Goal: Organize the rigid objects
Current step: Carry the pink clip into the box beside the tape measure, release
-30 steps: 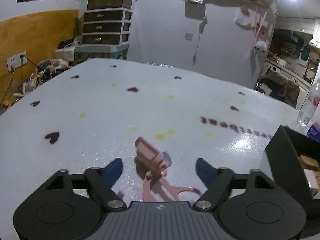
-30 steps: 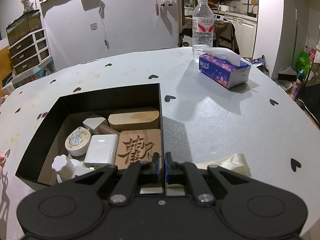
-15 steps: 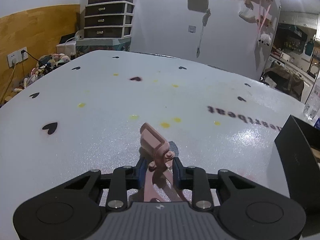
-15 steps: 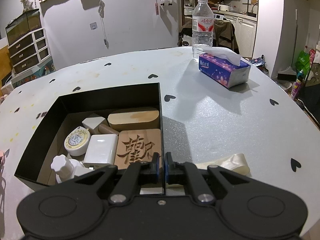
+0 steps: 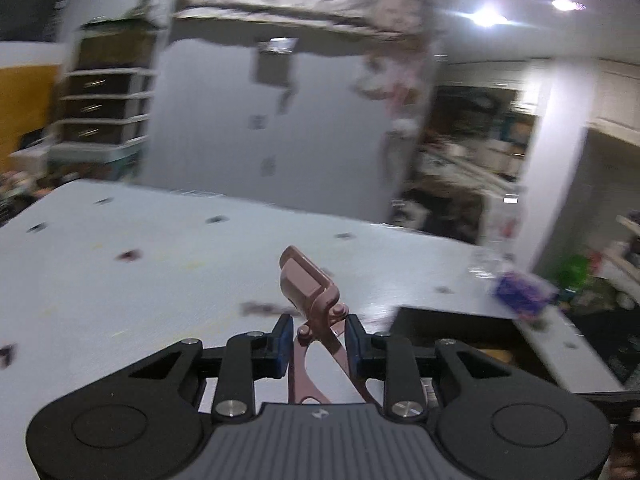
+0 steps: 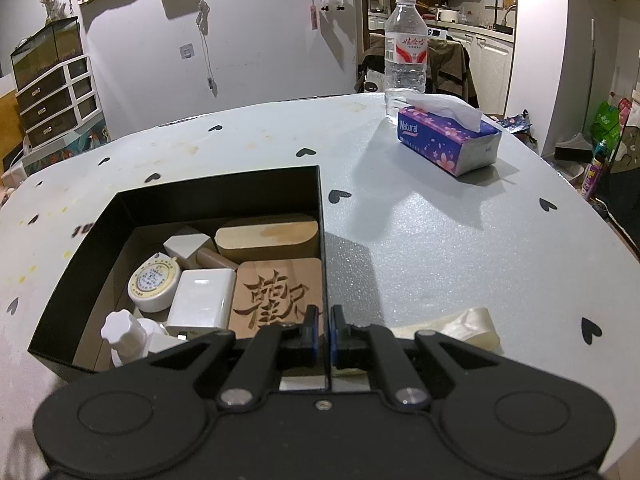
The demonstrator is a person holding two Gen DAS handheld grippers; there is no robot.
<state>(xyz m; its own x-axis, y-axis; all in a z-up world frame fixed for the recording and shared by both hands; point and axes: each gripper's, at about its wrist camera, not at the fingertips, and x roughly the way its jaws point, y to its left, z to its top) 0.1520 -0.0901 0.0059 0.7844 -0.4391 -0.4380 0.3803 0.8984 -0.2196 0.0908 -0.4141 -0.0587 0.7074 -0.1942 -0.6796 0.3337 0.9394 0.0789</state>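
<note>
Left gripper (image 5: 316, 338) clamped on pink metal eyelash curler (image 5: 310, 292), held above pale grey heart-dotted table (image 5: 120, 292); long axis along the fingers, curved head pointing away and up. Wide bare tabletop at left, open black cardboard box (image 6: 216, 196) near at right. Right gripper (image 6: 325, 330) closed on box's right wall.

Ahead of my right gripper a white wall (image 6: 248, 32), drawer unit (image 6: 56, 100) far left, kitchen counter (image 6: 472, 28) far right. Ceiling lights (image 5: 486, 18) glare above my left.
</note>
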